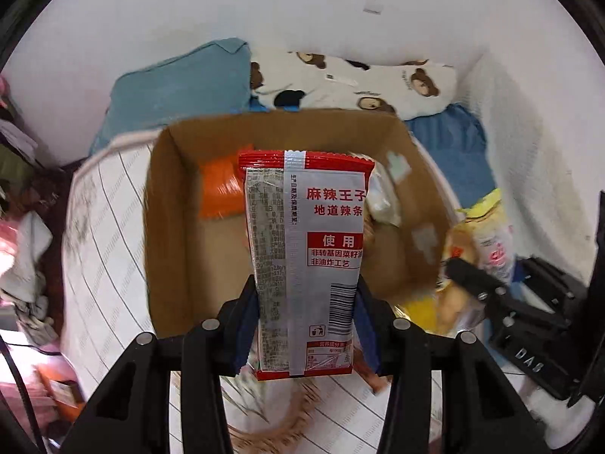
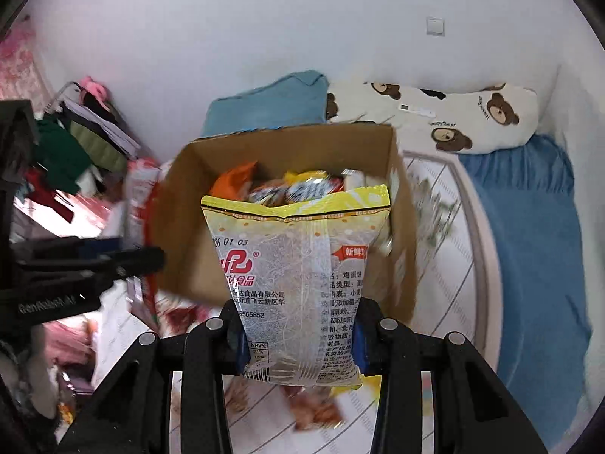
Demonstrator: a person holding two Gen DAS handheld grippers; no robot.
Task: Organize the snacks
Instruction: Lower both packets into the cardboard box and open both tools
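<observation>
Big open cardboard box [image 2: 287,151] sits on the bed, already holding an orange packet [image 1: 219,189]. Right hand-held gripper [image 2: 300,344] is clamped on a yellow-topped, see-through egg cracker bag [image 2: 298,276]; left hand-held gripper [image 1: 306,325] pinches a slim red-and-silver spicy strip packet [image 1: 306,249] above the box.
</observation>
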